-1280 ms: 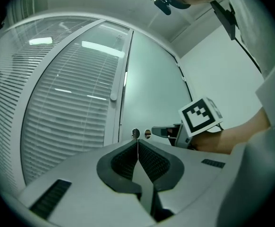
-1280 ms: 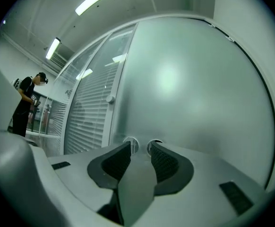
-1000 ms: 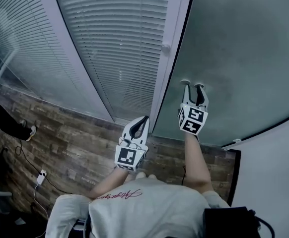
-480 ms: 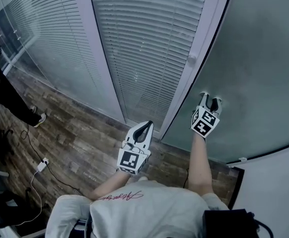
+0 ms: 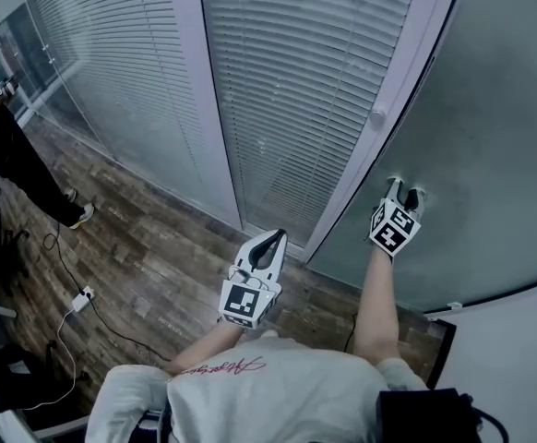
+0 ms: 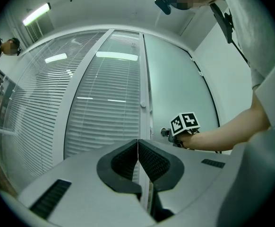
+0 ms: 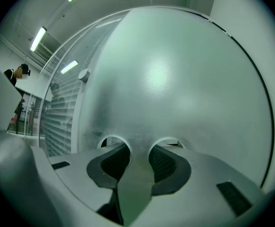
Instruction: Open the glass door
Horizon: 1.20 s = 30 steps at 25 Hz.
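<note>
The frosted glass door (image 5: 499, 109) stands dead ahead of my right claw (image 5: 404, 190), whose tips are right up against the pane. Between them sits the door handle (image 7: 135, 164). The claw has just been closing and now grasps the handle, a pad on each side. It stays fairly wide because the handle fills the gap. Two small clear round patches show in the frosting just past the tips, one on either side.

The door's dark edge runs just left of this claw. Beyond it comes the white frame post (image 5: 416, 53), with a small round knob (image 5: 377, 115) up and to the left of the claw. To the claw's right the door carries on broad and bare to a dark border, where the white wall (image 5: 518, 358) begins. Below the claw, the foot of the door meets the wooden floor (image 5: 149, 247).

My left claw (image 5: 275, 236) hangs lower and to the left of the right one, well apart from it. It is clenched, pads together, with nothing between them, and it touches nothing. Ahead of it are the pane with blinds (image 5: 296, 90) and the frame post. There is open floor to its left. Farther left lie a cable with a white plug (image 5: 84, 298) and a person's legs (image 5: 15, 164), both well clear.
</note>
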Each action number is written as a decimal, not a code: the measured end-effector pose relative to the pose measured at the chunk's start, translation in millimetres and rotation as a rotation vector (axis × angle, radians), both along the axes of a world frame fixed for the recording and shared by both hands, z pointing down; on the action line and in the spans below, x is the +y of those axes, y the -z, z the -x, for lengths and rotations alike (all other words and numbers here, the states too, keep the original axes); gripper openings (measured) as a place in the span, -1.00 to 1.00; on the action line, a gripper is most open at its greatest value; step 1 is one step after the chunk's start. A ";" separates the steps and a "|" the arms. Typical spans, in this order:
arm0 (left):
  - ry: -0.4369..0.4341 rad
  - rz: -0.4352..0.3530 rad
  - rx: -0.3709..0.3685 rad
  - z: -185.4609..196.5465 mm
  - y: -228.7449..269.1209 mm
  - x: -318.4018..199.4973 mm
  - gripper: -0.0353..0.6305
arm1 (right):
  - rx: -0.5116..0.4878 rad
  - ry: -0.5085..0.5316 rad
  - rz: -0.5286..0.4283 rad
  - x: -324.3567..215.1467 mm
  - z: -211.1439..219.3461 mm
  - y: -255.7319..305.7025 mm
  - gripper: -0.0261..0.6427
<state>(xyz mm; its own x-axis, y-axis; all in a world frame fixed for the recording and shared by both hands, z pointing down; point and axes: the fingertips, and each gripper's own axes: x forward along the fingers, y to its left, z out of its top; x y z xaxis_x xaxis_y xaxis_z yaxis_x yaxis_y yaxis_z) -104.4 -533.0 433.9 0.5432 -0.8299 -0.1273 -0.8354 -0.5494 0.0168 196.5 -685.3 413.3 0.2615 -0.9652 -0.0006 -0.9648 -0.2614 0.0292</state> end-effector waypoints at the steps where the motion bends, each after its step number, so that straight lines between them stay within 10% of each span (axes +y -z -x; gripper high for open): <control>1: -0.001 0.000 -0.001 0.0 -1.9 0.0 -0.84 | -0.002 -0.001 -0.004 0.7 0.0 -2.3 -0.52; 30: -0.116 -0.035 0.018 -5.6 12.5 31.3 -0.84 | 0.006 0.047 -0.055 92.9 30.6 9.3 -0.53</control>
<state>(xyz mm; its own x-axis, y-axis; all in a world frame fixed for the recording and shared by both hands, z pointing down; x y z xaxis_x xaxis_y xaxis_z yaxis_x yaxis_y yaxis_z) -98.7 -501.7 421.4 0.6331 -0.7563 -0.1652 -0.7656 -0.6432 0.0104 165.9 -592.4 404.1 0.2157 -0.9749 -0.0552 -0.9759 -0.2172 0.0220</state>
